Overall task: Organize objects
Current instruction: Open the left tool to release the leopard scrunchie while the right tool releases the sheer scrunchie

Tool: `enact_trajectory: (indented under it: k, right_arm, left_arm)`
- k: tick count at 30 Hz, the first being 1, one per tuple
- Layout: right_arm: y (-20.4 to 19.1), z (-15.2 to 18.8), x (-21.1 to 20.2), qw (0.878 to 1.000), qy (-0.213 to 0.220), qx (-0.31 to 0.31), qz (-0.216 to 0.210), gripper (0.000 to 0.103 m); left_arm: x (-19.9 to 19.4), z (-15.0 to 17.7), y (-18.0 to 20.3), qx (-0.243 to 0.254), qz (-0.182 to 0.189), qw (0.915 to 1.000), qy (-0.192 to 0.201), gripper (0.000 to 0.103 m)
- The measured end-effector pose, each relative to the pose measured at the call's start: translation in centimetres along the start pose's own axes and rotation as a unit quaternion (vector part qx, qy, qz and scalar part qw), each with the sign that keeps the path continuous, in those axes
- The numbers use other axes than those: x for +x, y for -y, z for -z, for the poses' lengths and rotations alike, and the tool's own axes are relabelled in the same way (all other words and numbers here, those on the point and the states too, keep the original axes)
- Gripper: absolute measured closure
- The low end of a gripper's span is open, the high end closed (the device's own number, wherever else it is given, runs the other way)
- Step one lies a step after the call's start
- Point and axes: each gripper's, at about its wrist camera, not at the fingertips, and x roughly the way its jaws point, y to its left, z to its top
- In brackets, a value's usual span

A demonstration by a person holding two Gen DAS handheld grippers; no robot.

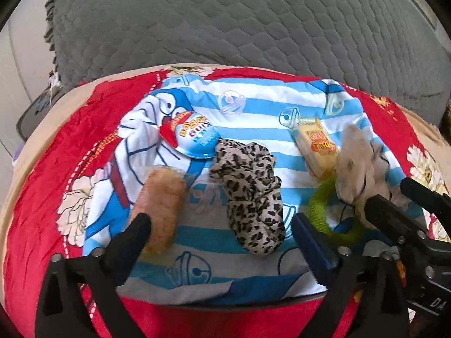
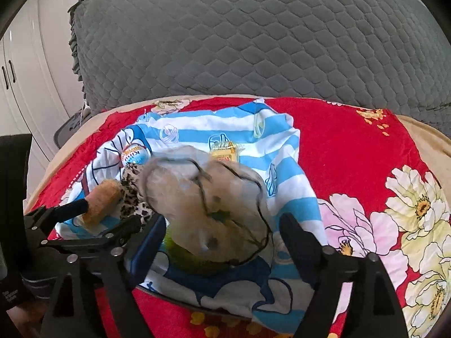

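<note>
Soft daylight, fisheye-warped edges, dark vignette corners, mild blur.

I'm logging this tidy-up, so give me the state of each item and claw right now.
left claw: open, holding nothing
right claw: open around the beige pouch, not clamped
beige pouch: crumpled, lying over the green ring
green ring: flat, partly covered
leopard cloth: bunched up
egg-shaped pack: sealed, on its side
yellow snack packet: sealed, lying flat
bread roll: wrapped, lying flat
</note>
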Motion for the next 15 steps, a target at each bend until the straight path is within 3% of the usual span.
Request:
enact_trajectory:
  k: [15]
  right_arm:
    - [-0.5,-0.5,-3.1,0.999,0.027,0.007,0.024,0.005]
  left_arm:
    - [-2.8,-0.1,-0.7,0.003,0.005,0.9999,0.014,0.001]
